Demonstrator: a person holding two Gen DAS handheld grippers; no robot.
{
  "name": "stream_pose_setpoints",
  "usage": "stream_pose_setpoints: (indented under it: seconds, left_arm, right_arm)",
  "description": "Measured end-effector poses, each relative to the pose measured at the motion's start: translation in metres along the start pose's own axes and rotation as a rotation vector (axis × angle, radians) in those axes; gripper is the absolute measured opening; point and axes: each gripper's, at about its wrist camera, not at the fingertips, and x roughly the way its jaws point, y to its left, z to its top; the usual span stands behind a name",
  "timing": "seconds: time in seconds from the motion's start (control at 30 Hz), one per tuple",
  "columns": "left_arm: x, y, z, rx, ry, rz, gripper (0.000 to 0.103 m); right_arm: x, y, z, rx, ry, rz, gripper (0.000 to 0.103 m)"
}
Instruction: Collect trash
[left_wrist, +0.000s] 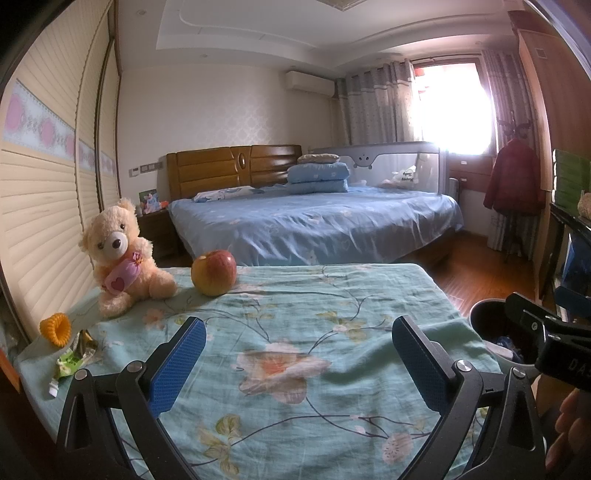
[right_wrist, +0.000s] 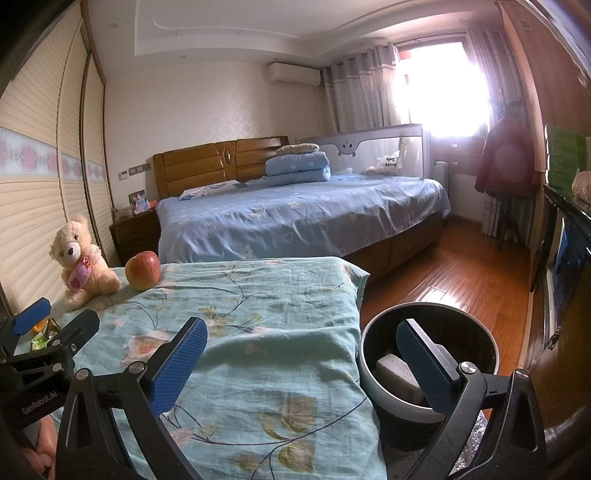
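Both grippers hover over a bench draped in a pale green floral cloth, and each has its blue-padded fingers spread wide apart with nothing between them. The left gripper sits above the middle of the cloth. The right gripper straddles the cloth's right edge — its left finger over the fabric, its right finger over the mouth of a round bin that stands just beside the bench on the wooden floor.

The trash lies at the bench's near left corner: a crumpled green wrapper, with a small white scrap just below it. In the right wrist view only a sliver of the wrapper shows behind the left gripper's fingers. Inside the bin a pale, blocky piece rests on the bottom; the left wrist view shows some blue and white material in there too, too dim to make out.

An orange coiled hair tie sits just behind the wrapper. Further back a cream teddy bear sits upright at the far left edge, and a red-yellow apple stands near it to the right, apart from the bear. Beyond the bench stands a bed with a blue sheet — folded bedding is stacked near its headboard.
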Motion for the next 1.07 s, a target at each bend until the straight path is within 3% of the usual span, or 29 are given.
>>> stream_pose_setpoints:
  seconds: [1.07]
  left_arm:
    - [0.011, 0.005, 0.000, -0.011, 0.031, -0.013, 0.102]
  right_arm:
    - [0.012, 0.008, 0.000, 0.007, 0.042, 0.014, 0.103]
